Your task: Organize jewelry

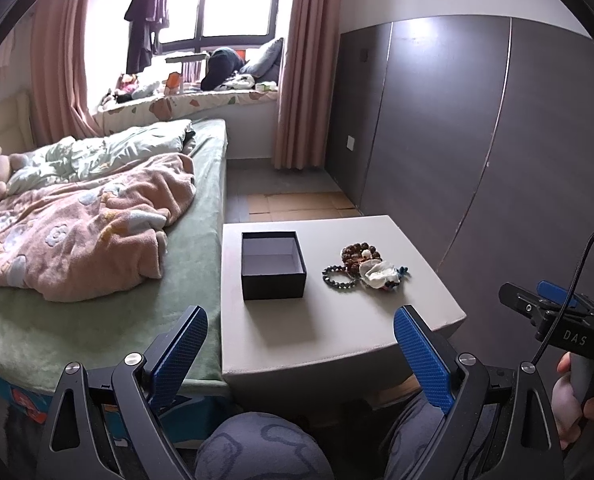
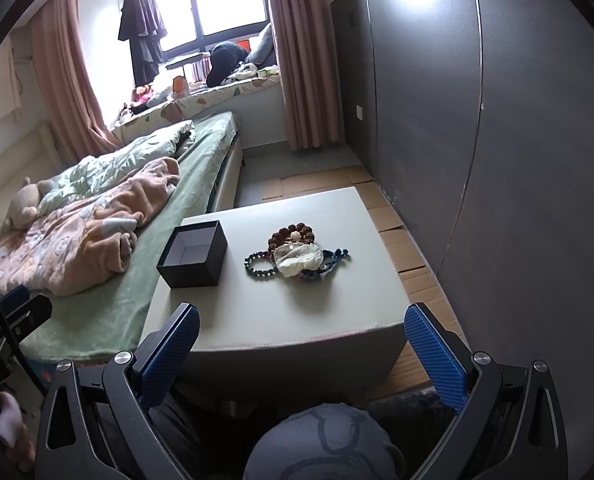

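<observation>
The left gripper [image 1: 301, 344] and the right gripper [image 2: 301, 340] both stand wide apart and hold nothing, near the front edge of the pale grey counter [image 2: 337, 300]. The heap of beaded bracelets [image 2: 295, 258] (brown, dark blue, one white piece) lies farther on, right of the open black square box [image 2: 193, 256].

A pale square table [image 2: 297, 312] carries an open black box [image 2: 193, 256] beside heaped bracelets [image 2: 297, 258].
</observation>
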Motion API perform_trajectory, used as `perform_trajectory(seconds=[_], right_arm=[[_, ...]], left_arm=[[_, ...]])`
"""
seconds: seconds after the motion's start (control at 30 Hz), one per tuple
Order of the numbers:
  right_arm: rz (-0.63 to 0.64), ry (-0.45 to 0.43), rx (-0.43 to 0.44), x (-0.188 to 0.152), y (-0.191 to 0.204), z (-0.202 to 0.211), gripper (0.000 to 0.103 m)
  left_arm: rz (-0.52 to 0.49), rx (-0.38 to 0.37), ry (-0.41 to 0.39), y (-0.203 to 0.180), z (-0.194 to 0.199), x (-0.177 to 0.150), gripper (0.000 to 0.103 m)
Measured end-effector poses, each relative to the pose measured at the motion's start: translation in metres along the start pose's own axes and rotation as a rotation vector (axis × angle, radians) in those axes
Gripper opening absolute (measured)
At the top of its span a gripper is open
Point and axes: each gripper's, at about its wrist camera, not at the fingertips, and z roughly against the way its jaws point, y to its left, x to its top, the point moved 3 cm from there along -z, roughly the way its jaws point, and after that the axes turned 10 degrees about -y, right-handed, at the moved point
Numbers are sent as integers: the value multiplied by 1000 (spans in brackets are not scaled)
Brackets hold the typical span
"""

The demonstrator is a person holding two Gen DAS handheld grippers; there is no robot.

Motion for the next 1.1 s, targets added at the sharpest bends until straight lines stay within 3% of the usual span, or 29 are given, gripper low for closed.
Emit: perform_trajectory(seconds=[0.4,1.1], right_arm=[[16,15,-1,4,6,-1,103],[26,-17,-3,9,2,7,103]], left_arm=[[52,-6,29,15,-10,0,95],[35,3,-11,8,1,10,95]])
